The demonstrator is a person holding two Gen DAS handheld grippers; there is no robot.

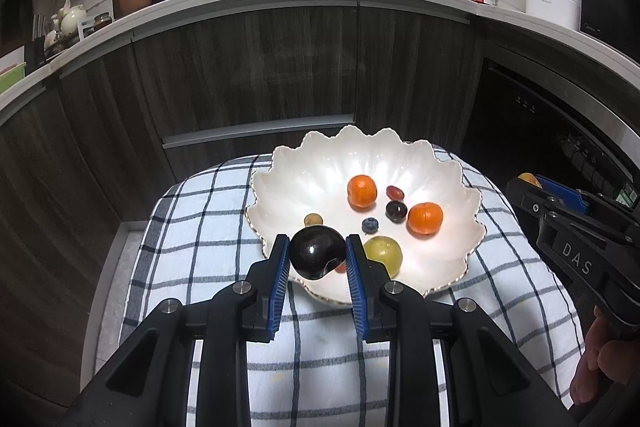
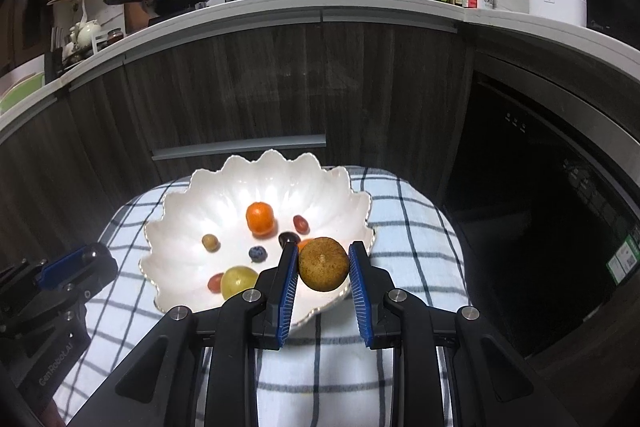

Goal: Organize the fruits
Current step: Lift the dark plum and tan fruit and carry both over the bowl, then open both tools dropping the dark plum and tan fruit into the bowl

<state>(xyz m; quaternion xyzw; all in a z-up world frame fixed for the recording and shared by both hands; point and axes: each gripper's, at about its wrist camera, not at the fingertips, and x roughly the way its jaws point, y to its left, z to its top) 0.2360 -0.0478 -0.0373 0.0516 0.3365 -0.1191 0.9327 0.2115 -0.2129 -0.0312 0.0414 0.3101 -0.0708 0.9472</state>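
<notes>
Left wrist view: the left claw [image 1: 318,259] sits low in the centre of the frame, its blue pads clamped on a dark plum [image 1: 316,251]. The plum hangs over the near rim of the white scalloped bowl [image 1: 308,151], which rests on a checked cloth [image 1: 200,211]. Inside the bowl lie two oranges [image 1: 362,191], a blueberry [image 1: 370,225], a green grape [image 1: 383,254] and several small dark and red fruits. The step looks like carrying the plum in over the rim for a drop. To do it well, I would keep the squeeze light, since the skin looks soft, clear the scalloped edge, and let go low over the bare white floor at the bowl's left, so nothing rolls into the grape. The plum is nearly round, so it has no clear long axis; a pale glint at its lower right may be the stem end, but I cannot tell.

Right wrist view: the right claw [image 2: 323,265] is clamped on a brown, rough-skinned fruit [image 2: 322,263], held over the bowl's right rim, at centre frame. Its stem dimple faces the camera, so its short axis runs towards the lens and the pads grip across the width. The right side of the bowl is crowded, so a release further in seems safer. The left claw shows at the left edge.
</notes>
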